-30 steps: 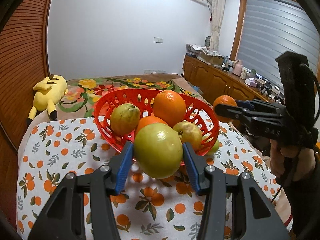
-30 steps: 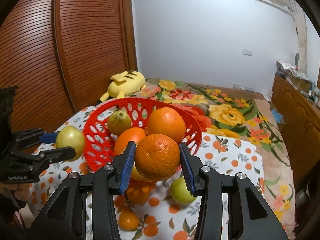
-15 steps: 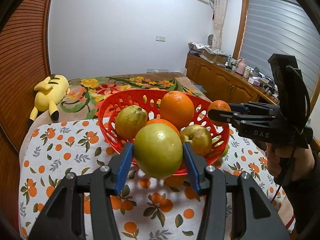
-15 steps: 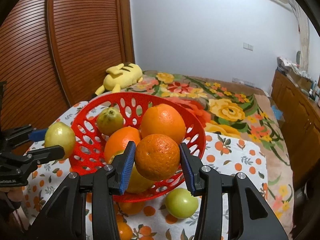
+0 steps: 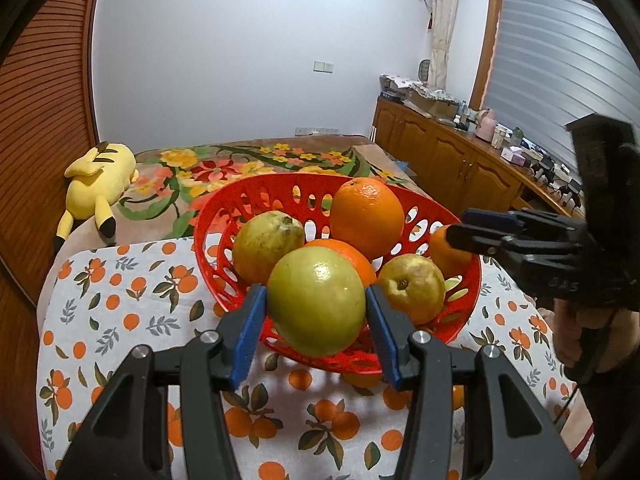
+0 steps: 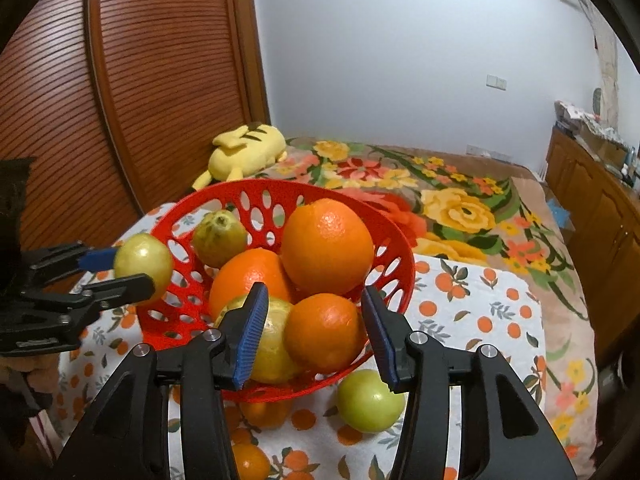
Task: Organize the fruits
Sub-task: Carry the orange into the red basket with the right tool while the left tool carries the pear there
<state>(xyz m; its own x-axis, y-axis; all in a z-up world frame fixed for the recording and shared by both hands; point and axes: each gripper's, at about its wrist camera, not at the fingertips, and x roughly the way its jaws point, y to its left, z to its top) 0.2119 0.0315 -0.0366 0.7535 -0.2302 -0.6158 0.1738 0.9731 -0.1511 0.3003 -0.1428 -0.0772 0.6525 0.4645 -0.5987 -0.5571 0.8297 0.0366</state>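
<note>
The bed (image 6: 460, 196) with a flowered blanket fills the back of both views, and on its near end lies a white cloth (image 5: 120, 312) printed with small oranges. On this cloth stands the red perforated basket (image 5: 224, 216). Inside it are a big orange (image 5: 366, 212), a second orange (image 6: 248, 276) lower down, a yellowish-green guava (image 5: 266, 238) at the far left side and another yellowish fruit (image 5: 412, 286) near the front.

The left gripper (image 5: 316, 320) clamps a large green fruit (image 5: 316, 300) between its blue pads, in front of the basket's near rim. The right gripper (image 6: 312, 328) has its jaws opening; a small orange (image 6: 324, 332) sits between them inside the basket, and I see a gap between the fruit and each pad.

The only writing that can be read is on the body of the right gripper in the left view: pale letters, something like "DAS" (partly blurred). A hand (image 5: 592, 316) holds its handle there.

The right view alone shows a green fruit (image 6: 368, 400) on the cloth just outside the basket, and two more small oranges (image 6: 250, 460) near the bottom edge. The left view alone shows the wooden cabinets (image 5: 452, 160) with small things on top and the window blind (image 5: 560, 64). The yellow plush toy (image 5: 98, 180) lies on the bed beside the slatted wooden wall (image 6: 140, 92).
</note>
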